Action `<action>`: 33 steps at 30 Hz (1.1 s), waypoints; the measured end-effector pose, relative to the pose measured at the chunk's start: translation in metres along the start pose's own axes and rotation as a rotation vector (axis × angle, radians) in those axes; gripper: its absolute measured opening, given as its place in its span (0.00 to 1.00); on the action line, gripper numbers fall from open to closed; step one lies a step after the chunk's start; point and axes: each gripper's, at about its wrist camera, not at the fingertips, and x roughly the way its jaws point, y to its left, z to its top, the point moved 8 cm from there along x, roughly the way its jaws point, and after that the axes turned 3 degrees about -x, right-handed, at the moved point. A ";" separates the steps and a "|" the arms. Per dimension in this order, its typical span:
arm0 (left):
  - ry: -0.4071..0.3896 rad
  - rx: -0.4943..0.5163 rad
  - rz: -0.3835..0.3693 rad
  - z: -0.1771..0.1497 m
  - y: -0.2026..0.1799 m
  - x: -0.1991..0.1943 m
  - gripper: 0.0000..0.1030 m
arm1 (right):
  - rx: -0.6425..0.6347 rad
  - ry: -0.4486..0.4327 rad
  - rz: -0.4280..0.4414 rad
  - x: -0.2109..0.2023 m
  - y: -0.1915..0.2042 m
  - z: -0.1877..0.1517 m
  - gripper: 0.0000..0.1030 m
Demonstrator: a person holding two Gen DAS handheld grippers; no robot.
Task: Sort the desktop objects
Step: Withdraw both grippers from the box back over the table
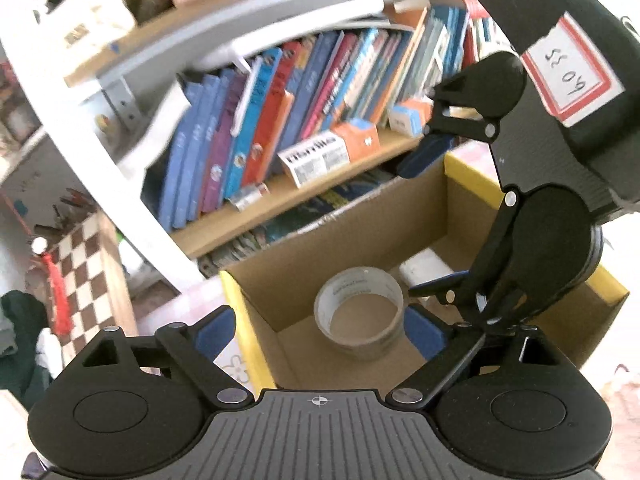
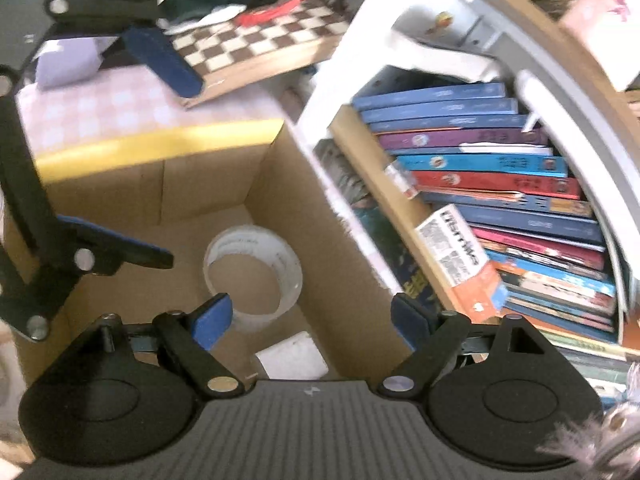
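Item: cardboard box [image 1: 468, 200], yellow-edged rim, standing on a pink-checked tabletop [image 2: 120, 108] beside a bookshelf [image 1: 304, 184]. Contents as I see them: one roll of tape [image 1: 360, 312] lying flat on the box floor, and a white flat object [image 1: 424, 268] near it, also on the floor, apart from the roll.

My left hand-held gripper [image 1: 320, 332] hangs over the box with jaws spread wide and nothing between the blue pads.

My right hand-held gripper [image 2: 312, 320] hangs over the same box, jaws likewise spread, nothing held; the roll sits below and ahead of its left pad.

Adjacent: chessboard [image 2: 256, 48] on the tabletop behind the box.
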 end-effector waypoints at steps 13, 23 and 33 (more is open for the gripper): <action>-0.157 -0.050 -0.014 -0.007 -0.005 -0.072 0.94 | 0.129 -0.057 -0.128 -0.067 0.017 -0.002 0.86; -0.198 -0.125 -0.002 -0.038 -0.005 -0.121 0.97 | 0.260 -0.124 -0.201 -0.127 0.050 -0.006 0.92; -0.252 -0.197 0.016 -0.085 -0.007 -0.173 0.98 | 0.398 -0.108 -0.245 -0.174 0.115 -0.037 0.92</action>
